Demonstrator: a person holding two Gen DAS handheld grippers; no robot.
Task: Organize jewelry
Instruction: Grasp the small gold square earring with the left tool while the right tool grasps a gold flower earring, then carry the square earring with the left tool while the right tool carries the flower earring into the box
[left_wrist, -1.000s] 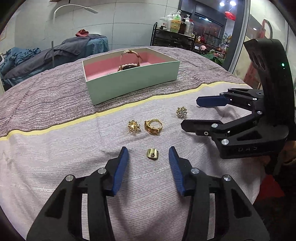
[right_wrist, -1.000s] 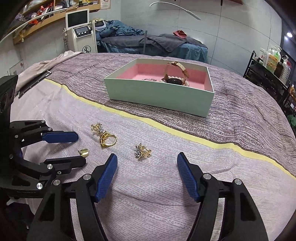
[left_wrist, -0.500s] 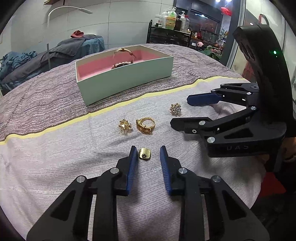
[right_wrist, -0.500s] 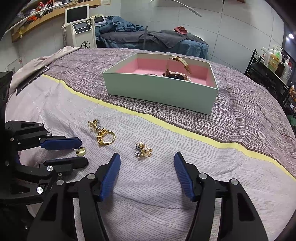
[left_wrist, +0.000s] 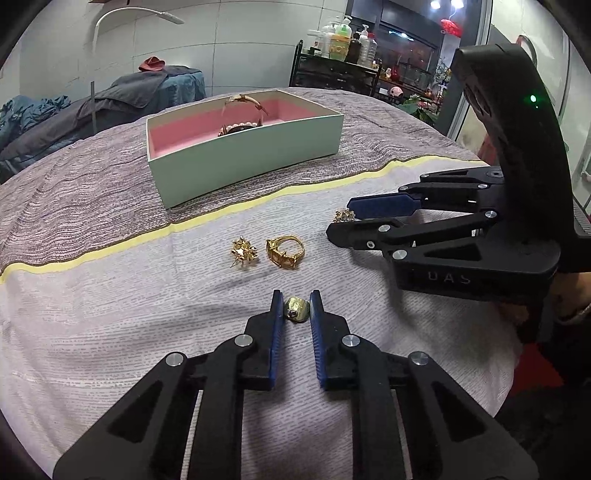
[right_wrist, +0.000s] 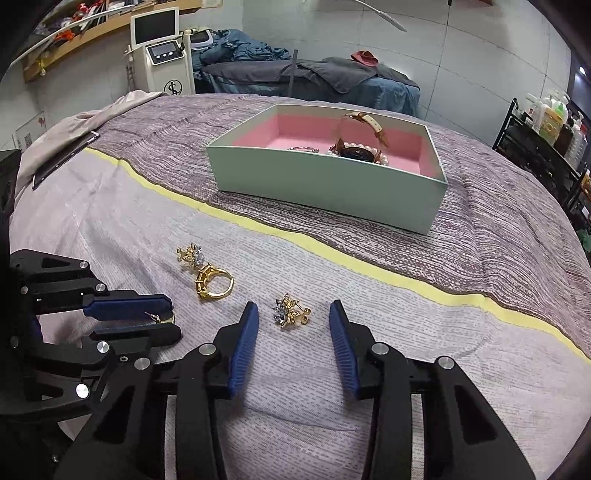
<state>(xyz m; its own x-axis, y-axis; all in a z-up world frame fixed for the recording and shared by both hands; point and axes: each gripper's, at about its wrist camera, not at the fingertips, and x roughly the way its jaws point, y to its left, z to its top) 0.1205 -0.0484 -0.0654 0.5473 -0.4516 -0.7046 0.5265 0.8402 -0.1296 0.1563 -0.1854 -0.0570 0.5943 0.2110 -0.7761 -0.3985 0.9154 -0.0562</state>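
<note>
We see a small gold earring (left_wrist: 296, 309) lying on the pale part of the cloth-covered surface (left_wrist: 110, 332), toward its near edge, between the blue pads of the left claw (left_wrist: 296, 304). That claw is narrowed around the earring; the pads look to be touching or nearly touching it, and we cannot tell whether the piece is clamped. Just beyond it lie a gold ring (left_wrist: 285, 252) and a gold flower earring (left_wrist: 243, 251), side by side. Toward the right edge, a second flower earring (right_wrist: 290, 311) lies between the spread fingers of the right claw (right_wrist: 293, 314), which stands wide and touches nothing. Farther back, past the yellow stripe (right_wrist: 332, 258) and on the darker striped cloth, sits the mint box (right_wrist: 314, 184) with its pink lining. Inside it we see a watch (right_wrist: 360, 147) with its strap arched up, and a string of pearls (right_wrist: 382, 158) beside it.
</note>
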